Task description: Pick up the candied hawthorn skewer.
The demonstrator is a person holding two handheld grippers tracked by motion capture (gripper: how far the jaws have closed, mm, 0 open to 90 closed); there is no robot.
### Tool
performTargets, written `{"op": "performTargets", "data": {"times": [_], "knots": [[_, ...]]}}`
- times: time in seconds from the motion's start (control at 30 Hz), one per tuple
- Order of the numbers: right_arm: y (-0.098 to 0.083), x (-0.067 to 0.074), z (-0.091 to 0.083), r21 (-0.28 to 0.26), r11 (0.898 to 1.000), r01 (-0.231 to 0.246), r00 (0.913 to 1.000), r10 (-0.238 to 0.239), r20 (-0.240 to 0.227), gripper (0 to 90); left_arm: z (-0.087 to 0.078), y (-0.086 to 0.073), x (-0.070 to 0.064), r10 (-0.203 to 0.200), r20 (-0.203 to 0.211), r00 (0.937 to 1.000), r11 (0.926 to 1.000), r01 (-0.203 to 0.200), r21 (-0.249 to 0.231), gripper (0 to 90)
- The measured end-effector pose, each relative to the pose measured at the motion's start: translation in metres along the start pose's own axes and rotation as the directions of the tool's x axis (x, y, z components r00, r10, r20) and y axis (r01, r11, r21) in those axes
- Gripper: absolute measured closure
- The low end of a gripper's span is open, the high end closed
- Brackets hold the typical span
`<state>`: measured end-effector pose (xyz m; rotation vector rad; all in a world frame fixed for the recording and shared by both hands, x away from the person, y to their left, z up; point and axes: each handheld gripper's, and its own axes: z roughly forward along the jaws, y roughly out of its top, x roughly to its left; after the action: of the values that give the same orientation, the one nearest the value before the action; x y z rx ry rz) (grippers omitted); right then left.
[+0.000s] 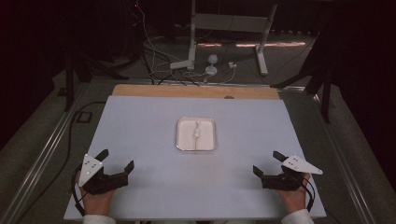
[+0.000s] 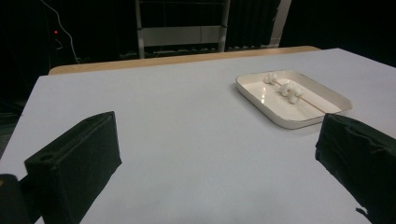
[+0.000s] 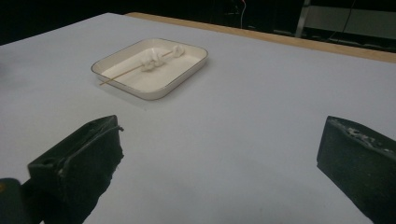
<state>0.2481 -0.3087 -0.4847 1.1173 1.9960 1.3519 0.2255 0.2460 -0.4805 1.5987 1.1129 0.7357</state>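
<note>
Both tongs, left [image 1: 116, 159] and right [image 1: 266, 162], gape empty near tray [image 1: 181, 140].

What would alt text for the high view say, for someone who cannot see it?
A shallow white tray holding a thin skewer with small white pieces sits mid-table on a pale sheet. Nearer the camera, the left gripper and right gripper rest apart, jaws open and empty.
</note>
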Motion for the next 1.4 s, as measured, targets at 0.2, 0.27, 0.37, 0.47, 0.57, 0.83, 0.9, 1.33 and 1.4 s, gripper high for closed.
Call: {"op": "performTargets", "data": {"times": [0.2, 0.27, 0.37, 0.47, 0.57, 0.83, 0.9, 1.33, 1.4], "knots": [[0.0, 0.001, -0.001, -0.003, 1.0, -0.003, 1.0, 0.003, -0.002, 0.0, 0.0, 0.0, 0.0, -0.008, -0.009, 0.9999, 1.0, 0.008, 0.004, 0.5], [-0.001, 0.001, -0.001, -0.002, 1.0, -0.007, 1.0, 0.007, -0.003, 0.0, 0.0, 0.002, -0.001, -0.012, -0.005, 0.9999, 0.9999, 0.012, 0.007, 0.5], [-0.001, 0.001, -0.001, -0.006, 1.0, -0.012, 0.9999, 0.012, -0.001, 0.0, 0.002, 0.005, -0.004, -0.009, -0.005, 1.0, 0.9998, 0.009, 0.019, 0.5], [-0.001, 0.001, -0.002, -0.007, 1.0, -0.016, 0.9999, 0.017, 0.001, 0.0, 0.005, 0.01, -0.008, 0.006, 0.0, 1.0, 0.9996, -0.006, 0.026, 0.5], [-0.001, 0.0, -0.003, -0.008, 1.0, -0.024, 0.9997, 0.024, 0.004, 0.0, 0.01, 0.017, -0.011, 0.01, 0.015, 0.9998, 0.9992, -0.011, 0.038, 0.5], [-0.002, -0.002, -0.002, -0.007, 1.0, -0.03, 0.9995, 0.03, 0.005, 0.0, 0.025, 0.03, -0.018, 0.012, 0.055, 0.9984, 0.9987, -0.015, 0.048, 0.5], [-0.002, -0.002, -0.003, -0.01, 1.0, -0.03, 0.9995, 0.03, 0.005, 0.0, 0.03, 0.033, -0.02, 0.006, 0.061, 0.9981, 0.9984, -0.01, 0.056, 0.5], [-0.003, -0.003, -0.002, -0.004, 0.999, -0.036, 0.9993, 0.036, 0.005, 0.0, 0.064, 0.05, -0.042, -0.018, 0.133, 0.991, 0.9949, 0.004, 0.101, 0.5], [-0.003, -0.003, -0.002, -0.007, 0.999, -0.038, 0.9992, 0.038, 0.006, 0.0, 0.07, 0.052, -0.046, -0.014, 0.142, 0.9897, 0.9943, -0.002, 0.107, 0.5]]}}
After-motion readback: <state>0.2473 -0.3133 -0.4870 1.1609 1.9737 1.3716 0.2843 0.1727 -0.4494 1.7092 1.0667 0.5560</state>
